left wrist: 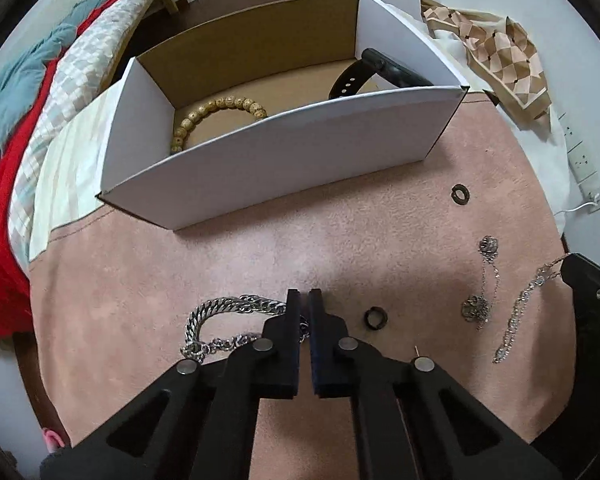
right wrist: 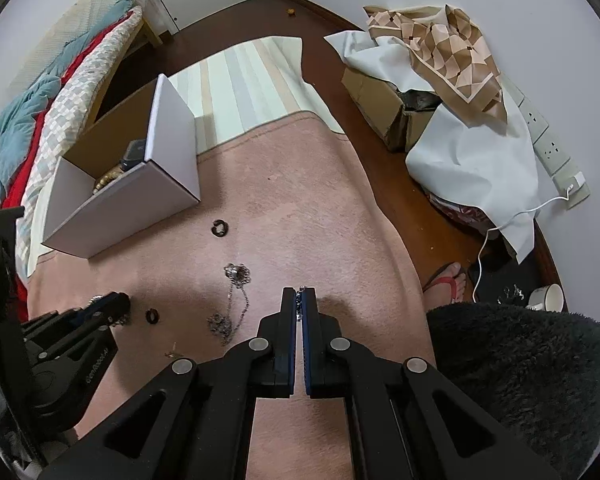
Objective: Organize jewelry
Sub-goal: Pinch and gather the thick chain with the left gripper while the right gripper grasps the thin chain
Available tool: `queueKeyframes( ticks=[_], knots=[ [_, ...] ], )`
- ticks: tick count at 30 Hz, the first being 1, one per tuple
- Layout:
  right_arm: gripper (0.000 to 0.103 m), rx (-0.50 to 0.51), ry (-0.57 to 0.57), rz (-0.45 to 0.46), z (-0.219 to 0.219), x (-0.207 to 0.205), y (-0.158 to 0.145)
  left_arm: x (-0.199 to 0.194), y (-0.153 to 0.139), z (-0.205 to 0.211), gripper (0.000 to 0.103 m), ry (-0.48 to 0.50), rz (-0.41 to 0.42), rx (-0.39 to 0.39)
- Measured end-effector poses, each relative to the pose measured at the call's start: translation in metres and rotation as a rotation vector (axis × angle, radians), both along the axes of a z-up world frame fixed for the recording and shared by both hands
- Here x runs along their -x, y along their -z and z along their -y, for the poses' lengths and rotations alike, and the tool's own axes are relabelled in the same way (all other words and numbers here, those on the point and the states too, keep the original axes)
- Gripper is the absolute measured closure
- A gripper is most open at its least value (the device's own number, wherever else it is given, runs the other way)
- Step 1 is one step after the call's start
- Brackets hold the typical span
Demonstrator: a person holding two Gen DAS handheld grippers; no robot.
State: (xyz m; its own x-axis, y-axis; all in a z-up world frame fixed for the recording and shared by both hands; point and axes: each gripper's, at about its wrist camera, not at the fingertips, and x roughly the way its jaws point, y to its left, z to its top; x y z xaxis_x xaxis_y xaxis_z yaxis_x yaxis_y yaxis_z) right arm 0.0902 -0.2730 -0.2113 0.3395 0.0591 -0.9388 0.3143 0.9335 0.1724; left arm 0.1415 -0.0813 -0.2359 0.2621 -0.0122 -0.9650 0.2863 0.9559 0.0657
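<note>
The left hand-held gripper points steeply down at the pink mat, its jaws closed on the right end of the heavy silver chain bracelet. The bracelet's loop trails away to the left of the pads, long axis running roughly across the view, so a lift would likely leave most of it dangling on that side. The white box lies straight ahead of this gripper, beyond a bare stretch of mat, open side up; the left hand is clearly the nearer one to it.

The right hand-held gripper is also closed, pinching a thin silver chain that stretches from its tips across the mat; how firmly the links are caught is hard to tell from the narrow glimpse between the pads.

Inside the box rest a wooden bead bracelet at the left and a black strap watch at the right. Two dark rings and a pair of silver drop earrings lie loose on the mat.
</note>
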Motion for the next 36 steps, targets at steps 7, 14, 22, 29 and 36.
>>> queueKeyframes(
  ticks=[7, 14, 22, 29, 36],
  knots=[
    [0.1, -0.026, -0.019, 0.056, -0.007, -0.001, -0.025, 0.015, -0.032, -0.032, 0.103, -0.063, 0.02, 0.111],
    [0.101, -0.066, -0.04, 0.115, -0.018, 0.0, -0.054, 0.021, -0.067, -0.076, 0.103, -0.127, 0.056, 0.164],
    [0.101, -0.091, -0.058, 0.154, -0.028, 0.001, -0.071, 0.018, -0.091, -0.084, 0.097, -0.143, 0.076, 0.225],
    [0.101, -0.077, -0.054, 0.121, -0.026, 0.0, -0.057, 0.014, -0.041, -0.052, 0.049, -0.112, -0.026, 0.187],
    [0.101, -0.064, -0.022, 0.086, -0.011, -0.001, -0.043, 0.011, -0.009, -0.018, 0.049, -0.033, -0.046, 0.049]
  ],
)
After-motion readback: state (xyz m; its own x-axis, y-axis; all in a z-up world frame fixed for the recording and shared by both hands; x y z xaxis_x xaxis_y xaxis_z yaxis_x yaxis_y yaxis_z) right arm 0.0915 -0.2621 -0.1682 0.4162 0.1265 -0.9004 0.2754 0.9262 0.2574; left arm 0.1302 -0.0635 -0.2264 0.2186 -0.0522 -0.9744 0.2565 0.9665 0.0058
